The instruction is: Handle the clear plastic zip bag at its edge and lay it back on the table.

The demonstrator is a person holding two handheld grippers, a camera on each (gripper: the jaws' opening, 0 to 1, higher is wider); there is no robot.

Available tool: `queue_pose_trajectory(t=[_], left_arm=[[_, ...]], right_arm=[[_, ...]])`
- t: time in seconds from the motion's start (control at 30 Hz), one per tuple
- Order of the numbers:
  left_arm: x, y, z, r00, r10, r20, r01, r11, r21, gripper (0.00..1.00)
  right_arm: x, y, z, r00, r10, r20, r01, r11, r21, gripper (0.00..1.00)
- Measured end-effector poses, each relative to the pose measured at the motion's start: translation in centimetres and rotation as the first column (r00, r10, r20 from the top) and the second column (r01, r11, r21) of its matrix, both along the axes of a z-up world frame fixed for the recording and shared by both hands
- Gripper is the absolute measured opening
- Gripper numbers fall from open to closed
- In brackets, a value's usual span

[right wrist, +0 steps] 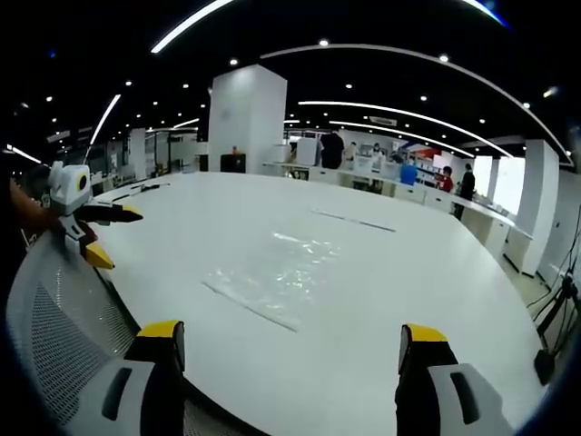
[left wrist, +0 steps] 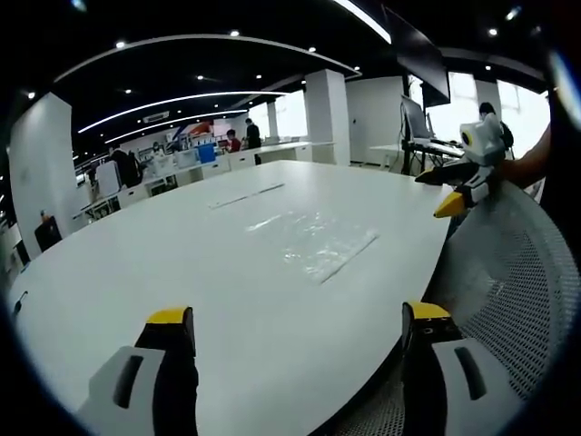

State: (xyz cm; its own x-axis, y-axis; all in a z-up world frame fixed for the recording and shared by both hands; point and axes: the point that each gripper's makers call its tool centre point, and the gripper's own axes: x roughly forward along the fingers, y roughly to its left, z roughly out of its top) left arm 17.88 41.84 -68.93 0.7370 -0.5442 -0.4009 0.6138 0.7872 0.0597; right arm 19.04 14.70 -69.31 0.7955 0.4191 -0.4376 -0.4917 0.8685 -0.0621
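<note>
On the desk (left wrist: 182, 263) ahead, the bag (left wrist: 313, 241) lies flat, untouched; both my left fingers (left wrist: 300, 327) and right fingers (right wrist: 290, 345) are released, holding nothing, so everything seems left to do.

Zip bag (left wrist: 316, 240) clear crinkled plastic (glossy); table (left wrist: 136, 272) smooth white.

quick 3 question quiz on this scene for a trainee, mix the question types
1. True or false: the clear plastic zip bag lies flat on the white table.
2. Left gripper jaws: A open, B shut on the bag?
3. What mesh item sits at the table edge near the right gripper?

Key: 1 true. 2 A. 3 a mesh office chair back.
</note>
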Motion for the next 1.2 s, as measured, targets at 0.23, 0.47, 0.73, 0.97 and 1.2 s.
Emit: queue_pose_trajectory(t=[0.23, 0.47, 0.73, 0.97, 1.2], left_arm=[[0.03, -0.05, 0.03, 1.000, 0.002, -0.004, -0.002, 1.000, -0.002, 0.93], [0.08, 0.00, -0.06, 1.000, 0.001, -0.005, -0.001, 1.000, -0.006, 0.93], [0.09, 0.07, -0.14, 1.000, 0.003, -0.009, -0.003, 1.000, -0.014, 0.93], [0.16, 0.12, -0.01, 1.000, 0.011, -0.004, -0.011, 1.000, -0.011, 0.94], [0.41, 0.45, 0.12, 0.999, 0.035, -0.007, -0.035, 0.999, -0.024, 0.93]], right_arm=[[0.01, -0.06, -0.15, 1.000, 0.001, -0.007, -0.001, 1.000, -0.002, 0.99], [0.00, 0.04, -0.09, 1.000, 0.003, -0.008, -0.003, 1.000, -0.001, 0.99], [0.05, 0.01, -0.03, 1.000, 0.001, -0.003, -0.001, 1.000, 0.002, 0.99], [0.00, 0.07, 0.09, 1.000, -0.001, 0.000, 0.001, 1.000, 0.004, 0.99], [0.01, -0.02, -0.03, 1.000, -0.002, -0.004, 0.002, 1.000, 0.007, 0.99]])
